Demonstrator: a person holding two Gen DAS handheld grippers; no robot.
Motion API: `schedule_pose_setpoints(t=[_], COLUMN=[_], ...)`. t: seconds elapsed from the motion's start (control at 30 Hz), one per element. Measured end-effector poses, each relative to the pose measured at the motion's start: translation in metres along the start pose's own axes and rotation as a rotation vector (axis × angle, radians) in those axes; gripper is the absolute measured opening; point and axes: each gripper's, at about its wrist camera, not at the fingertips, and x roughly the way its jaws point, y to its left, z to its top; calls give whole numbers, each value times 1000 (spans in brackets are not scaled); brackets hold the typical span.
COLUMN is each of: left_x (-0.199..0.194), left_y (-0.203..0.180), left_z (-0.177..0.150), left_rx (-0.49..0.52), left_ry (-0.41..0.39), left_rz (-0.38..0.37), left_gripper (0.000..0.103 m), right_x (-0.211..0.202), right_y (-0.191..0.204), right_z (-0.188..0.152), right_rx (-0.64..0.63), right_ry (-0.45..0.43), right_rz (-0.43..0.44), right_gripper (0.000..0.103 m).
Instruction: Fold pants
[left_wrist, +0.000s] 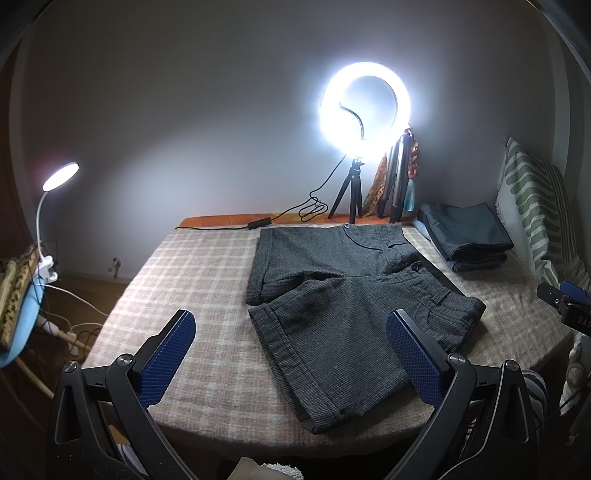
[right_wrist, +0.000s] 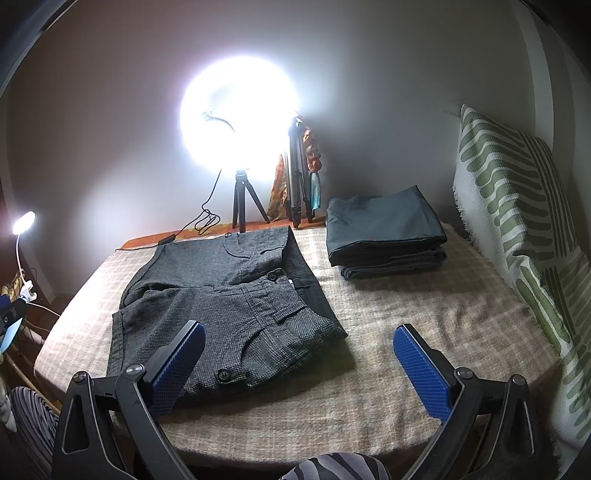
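A pair of dark grey checked shorts (left_wrist: 343, 295) lies spread on the plaid blanket (left_wrist: 192, 280), legs toward the left, waistband toward the right. It also shows in the right wrist view (right_wrist: 229, 295), with the near waistband corner rumpled. My left gripper (left_wrist: 291, 350) is open and empty, held above the near leg and its hem. My right gripper (right_wrist: 299, 365) is open and empty, held above the near waistband corner; its left finger (right_wrist: 177, 362) overlaps the shorts. The right gripper's body shows at the right edge of the left wrist view (left_wrist: 565, 302).
A stack of folded dark garments (right_wrist: 384, 232) sits at the back right of the blanket (right_wrist: 406, 332). A green-striped cushion (right_wrist: 517, 221) stands along the right side. A ring light on a tripod (left_wrist: 365, 107), a second tripod (right_wrist: 297, 173) and cables stand at the back. A clip lamp (left_wrist: 59, 177) is at the left.
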Motion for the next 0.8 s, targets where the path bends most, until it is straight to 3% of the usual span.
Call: schedule_pose_setpoints(t=[0.8], left_x=[-2], left_y=[-1], left_z=[-1], left_rx=[13], left_ry=[-5], left_rz=[-1], left_gripper=[103], right_x=[2], right_y=[4], right_z=[-1], right_rx=[-5], right_ry=[-2], right_rz=[13], right_gripper=[103])
